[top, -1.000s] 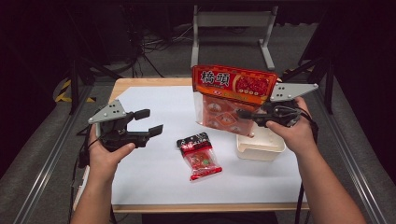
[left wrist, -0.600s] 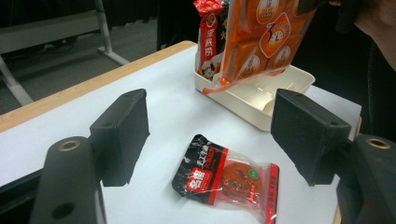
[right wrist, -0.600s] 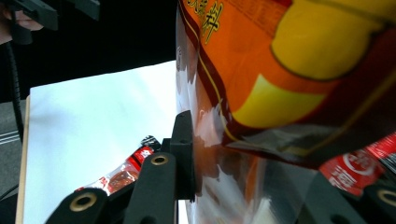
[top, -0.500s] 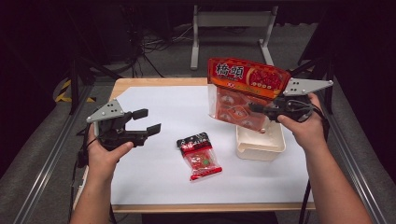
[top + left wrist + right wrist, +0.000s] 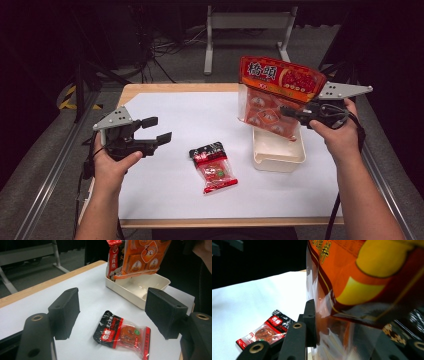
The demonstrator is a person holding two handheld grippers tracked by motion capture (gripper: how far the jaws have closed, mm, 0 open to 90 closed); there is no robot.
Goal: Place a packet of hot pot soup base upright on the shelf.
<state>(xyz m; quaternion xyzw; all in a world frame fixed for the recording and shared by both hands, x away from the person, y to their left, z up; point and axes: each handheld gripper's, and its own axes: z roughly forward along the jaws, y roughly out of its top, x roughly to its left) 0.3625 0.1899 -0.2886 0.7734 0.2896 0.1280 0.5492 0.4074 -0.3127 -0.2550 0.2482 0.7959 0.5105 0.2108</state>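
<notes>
Wood-edged tabletop [image 5: 150, 89] covered by a white sheet [image 5: 200, 120]; on the sheet lie a small red-and-black snack packet [image 5: 214, 167] near centre and a cream tray [image 5: 278, 156] just right of it.

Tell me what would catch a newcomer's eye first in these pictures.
The big orange-red snack bag, clamped in the right gripper and hanging over the cream tray on the table's right side. Next, the small red-and-black packet lying flat mid-table, with the left gripper open and empty to its left.
</notes>
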